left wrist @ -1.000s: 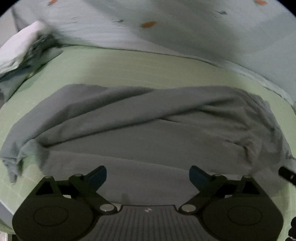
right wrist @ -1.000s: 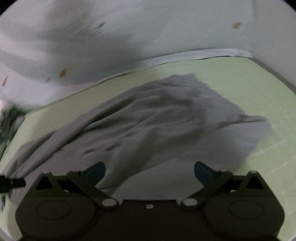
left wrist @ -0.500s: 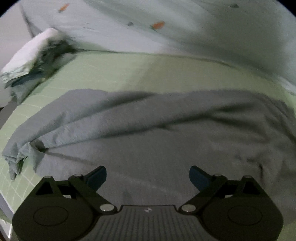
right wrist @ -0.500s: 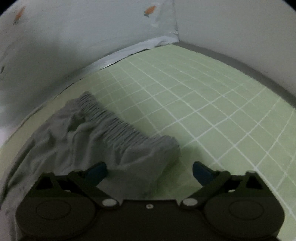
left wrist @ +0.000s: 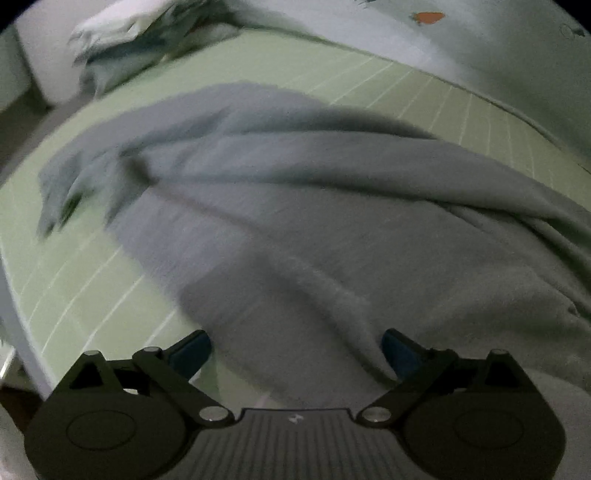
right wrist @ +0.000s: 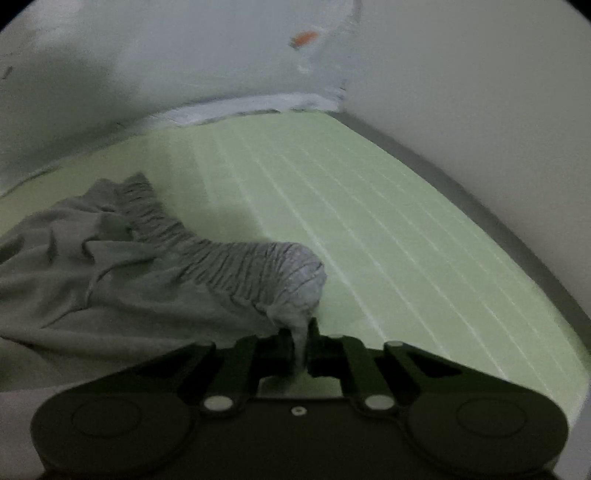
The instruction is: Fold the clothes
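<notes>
A grey garment (left wrist: 332,221) lies rumpled across the green gridded mat (left wrist: 92,288). My left gripper (left wrist: 295,341) hangs open just above its near part, blue pads wide apart with cloth below them, not pinched. In the right wrist view the garment's gathered elastic waistband (right wrist: 240,266) runs to my right gripper (right wrist: 301,332). Its jaws are closing and squeeze a corner of that waistband between the fingers. The rest of the garment (right wrist: 92,288) spreads to the left over the mat (right wrist: 388,240).
A pile of pale clothes (left wrist: 122,33) sits at the mat's far left corner. A light sheet with small orange prints (left wrist: 480,44) hangs behind the mat. A plain wall (right wrist: 480,92) borders the right side. The mat's near left edge (left wrist: 22,332) drops off.
The right gripper went from wide open beside the waistband to pinched on its corner. The left gripper sank closer to the garment and rolled, so the view tilted toward the garment's left end.
</notes>
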`<state>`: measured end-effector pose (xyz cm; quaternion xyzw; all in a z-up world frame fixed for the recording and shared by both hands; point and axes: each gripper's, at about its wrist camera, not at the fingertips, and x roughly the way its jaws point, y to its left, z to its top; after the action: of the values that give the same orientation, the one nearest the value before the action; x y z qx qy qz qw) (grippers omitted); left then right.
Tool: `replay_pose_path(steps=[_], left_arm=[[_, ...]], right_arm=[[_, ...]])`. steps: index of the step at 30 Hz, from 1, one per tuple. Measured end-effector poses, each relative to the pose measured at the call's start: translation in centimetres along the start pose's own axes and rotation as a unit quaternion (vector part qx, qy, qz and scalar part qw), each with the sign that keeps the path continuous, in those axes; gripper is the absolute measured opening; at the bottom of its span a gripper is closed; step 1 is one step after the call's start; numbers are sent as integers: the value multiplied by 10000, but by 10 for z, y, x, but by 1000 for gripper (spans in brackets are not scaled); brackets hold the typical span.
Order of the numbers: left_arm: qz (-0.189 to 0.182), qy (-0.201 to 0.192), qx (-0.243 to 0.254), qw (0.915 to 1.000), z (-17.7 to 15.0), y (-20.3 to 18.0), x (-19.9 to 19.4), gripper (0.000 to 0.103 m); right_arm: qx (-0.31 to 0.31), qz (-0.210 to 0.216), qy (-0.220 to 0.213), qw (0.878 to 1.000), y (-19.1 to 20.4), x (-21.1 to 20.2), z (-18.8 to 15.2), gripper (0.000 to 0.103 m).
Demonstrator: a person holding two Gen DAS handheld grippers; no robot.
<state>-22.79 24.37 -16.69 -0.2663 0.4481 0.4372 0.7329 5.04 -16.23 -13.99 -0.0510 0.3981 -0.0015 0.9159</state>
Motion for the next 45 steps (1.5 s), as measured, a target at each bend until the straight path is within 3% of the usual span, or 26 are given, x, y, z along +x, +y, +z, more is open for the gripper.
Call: replay_pose_path(steps=[3,5,6,8,11,13,16,19,24,28,31,34,36,37,38,39,41,45], left_arm=[[-16,129,131,9998,-14,22,-11,101],[-38,127,152,9998,-20,37,-17,100],[-99,83,95,9999,-21,47,-18,100],[-322,-62,-92,9994,-19,66,-20,100],[-657,-326,-432,9964,-6,90,-20,100],[-765,-475,-666,9937,7,105,-15,100],[-831,-629,-1099,9885,26,128,-5,100],[-914,-674,-1641,9799,36,150,9,100],[-833,-886,-2277,9661,50,171,15,100],[-825,-962,-2599,9573,59,189,19,99],[-744,-1055,-2752,9527,66,201,20,94],[-569,-1119,-2774,9525,69,207,22,73],[-447,-1142,-2870,9500,70,210,22,52],[-387,-1129,-2930,9486,70,212,23,44],[-328,-1087,-2990,9475,71,213,24,27],[-276,-1033,-3020,9473,72,213,26,10],[-149,-985,-3026,9479,71,212,28,0],[-10,-1035,-3009,9480,68,210,27,0]], right_arm=[[-361,-569,86,9977,11,-13,-12,13],[-640,-1007,-50,9928,28,-27,-19,48],[-785,-1198,-208,9895,39,-37,-22,56],[-1162,-1186,-589,9844,65,-57,-28,71],[-1837,-662,-995,9757,123,-80,-36,86],[-2088,-275,-1041,9720,165,-88,-37,87],[-1898,620,-980,9750,227,-98,-37,88],[-1808,1418,-820,9698,294,-105,-41,88],[-2216,2501,-720,9398,389,-123,-58,88],[-2332,3006,-286,9244,434,-123,-70,85],[-2103,3168,103,9248,449,-116,-75,75],[-2072,3256,228,9222,457,-113,-79,65],[-2220,3310,185,9170,461,-112,-79,45],[-2293,3390,206,9122,463,-112,-76,27],[-2314,3494,239,9076,466,-110,-72,13],[-2290,3597,267,9041,467,-109,-68,6],[-2204,3770,284,8992,471,-107,-60,1],[-1976,4001,73,8949,474,-110,-34,0]])
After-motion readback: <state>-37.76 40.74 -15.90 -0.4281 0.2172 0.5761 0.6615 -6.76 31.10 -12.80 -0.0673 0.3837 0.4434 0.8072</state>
